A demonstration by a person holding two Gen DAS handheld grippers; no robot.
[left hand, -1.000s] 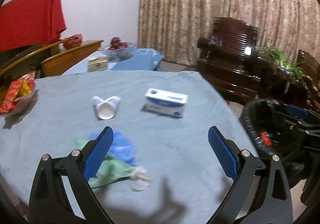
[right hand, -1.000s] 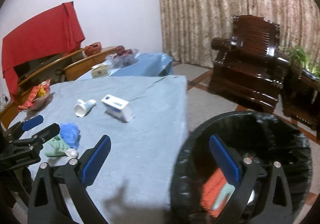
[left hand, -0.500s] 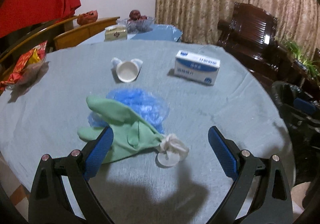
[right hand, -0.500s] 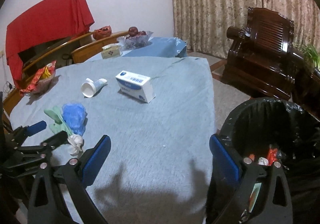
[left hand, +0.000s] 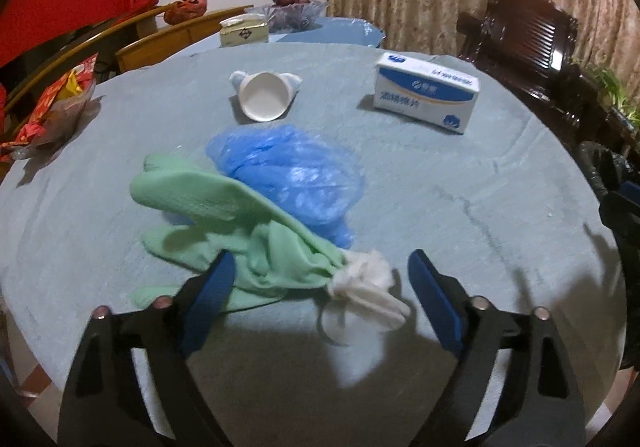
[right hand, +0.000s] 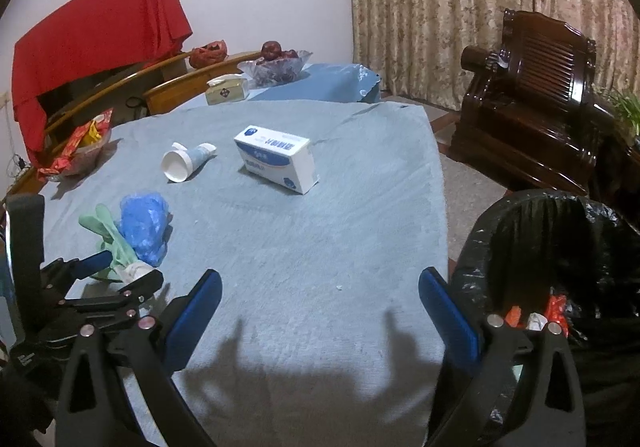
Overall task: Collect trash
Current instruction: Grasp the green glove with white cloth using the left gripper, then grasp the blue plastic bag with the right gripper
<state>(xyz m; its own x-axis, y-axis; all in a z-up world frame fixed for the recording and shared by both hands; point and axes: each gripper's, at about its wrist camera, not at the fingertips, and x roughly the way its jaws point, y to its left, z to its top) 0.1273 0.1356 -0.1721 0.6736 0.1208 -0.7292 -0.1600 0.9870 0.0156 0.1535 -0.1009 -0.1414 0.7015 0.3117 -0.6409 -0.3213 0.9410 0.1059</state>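
- The left gripper (left hand: 320, 279) hangs low over the near part of the blue-covered surface (left hand: 500, 207); its fingers (left hand: 434, 303) have just been closing in and still stand apart, pressing on nothing, with the green glove (left hand: 224, 223) and its white wad (left hand: 364, 279) between them.
- The glove's cuff end lies just beside the left finger, and whether they touch cannot be told.
- A crumpled blue plastic bag (left hand: 288, 171) touches the glove on its far side.
- Farther back, a white cup (left hand: 264, 95) lies on its side, and a blue-and-white box (left hand: 426, 93) stands well apart to its right.
- Bare cloth stretches from the box to the surface's right edge.
- The right gripper (right hand: 320, 311) has its fingers (right hand: 448, 315) spread wide and empty above bare cloth near the front edge.
- A black-lined bin (right hand: 532, 243) stands just beside the surface's right edge, with scraps inside.
- A snack wrapper (right hand: 80, 147) sits by the far left edge.
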